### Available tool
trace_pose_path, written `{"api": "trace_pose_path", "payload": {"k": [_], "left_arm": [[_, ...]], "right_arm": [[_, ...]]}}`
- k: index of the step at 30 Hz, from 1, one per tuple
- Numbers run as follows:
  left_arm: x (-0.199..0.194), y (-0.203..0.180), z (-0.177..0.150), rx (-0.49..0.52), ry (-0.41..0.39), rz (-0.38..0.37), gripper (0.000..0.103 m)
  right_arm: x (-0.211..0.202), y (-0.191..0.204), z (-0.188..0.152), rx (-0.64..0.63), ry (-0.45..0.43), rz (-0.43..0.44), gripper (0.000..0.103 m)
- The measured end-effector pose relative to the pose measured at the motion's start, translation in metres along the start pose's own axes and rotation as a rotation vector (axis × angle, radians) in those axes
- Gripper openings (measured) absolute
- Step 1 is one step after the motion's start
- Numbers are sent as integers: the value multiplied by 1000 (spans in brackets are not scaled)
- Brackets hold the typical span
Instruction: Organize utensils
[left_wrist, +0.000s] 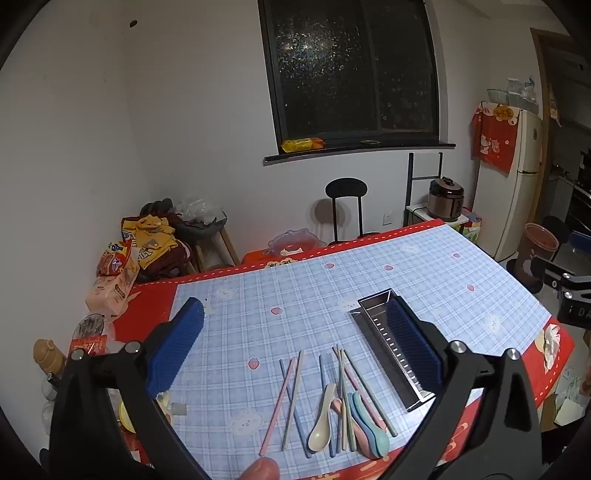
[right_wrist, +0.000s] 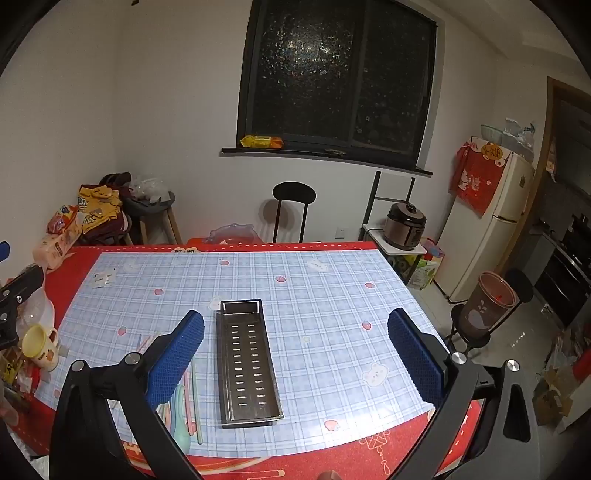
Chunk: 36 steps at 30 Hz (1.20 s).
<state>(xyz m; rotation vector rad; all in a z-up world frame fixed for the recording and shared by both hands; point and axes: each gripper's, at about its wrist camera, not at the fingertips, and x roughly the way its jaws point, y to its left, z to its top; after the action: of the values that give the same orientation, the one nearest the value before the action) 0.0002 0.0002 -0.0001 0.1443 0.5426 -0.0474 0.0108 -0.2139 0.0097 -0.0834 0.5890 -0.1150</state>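
A checked counter holds an empty metal tray; beside it lie light, stiff, likely slippery chopsticks and spoons, best pinched mid-shaft; left claw and right claw hover spread, holding nothing

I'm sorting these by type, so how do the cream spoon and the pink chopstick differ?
The cream spoon widens into a rounded bowl at its near end; the pink chopstick is a thin straight stick throughout. The spoon is shorter, the chopstick longer. The spoon lies in the heap of utensils, the chopstick at its left edge. Both rest flat on the table, outside the tray.
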Motion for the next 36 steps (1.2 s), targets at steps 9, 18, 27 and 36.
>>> {"api": "trace_pose_path", "payload": {"k": [9, 18, 27, 36], "left_arm": [[1, -4, -4, 2, -3, -7, 97], [-1, -3, -4, 4, -1, -7, 97], [-3, -7, -7, 8, -4, -14, 97], [-3, -7, -8, 8, -4, -16, 97]], "right_arm": [[-1, -1, 2, 3, -1, -4, 98], [-1, -3, 4, 4, -5, -14, 98], [-4, -4, 4, 7, -9, -24, 98], [-4, -6, 5, 11, -9, -36, 98]]}}
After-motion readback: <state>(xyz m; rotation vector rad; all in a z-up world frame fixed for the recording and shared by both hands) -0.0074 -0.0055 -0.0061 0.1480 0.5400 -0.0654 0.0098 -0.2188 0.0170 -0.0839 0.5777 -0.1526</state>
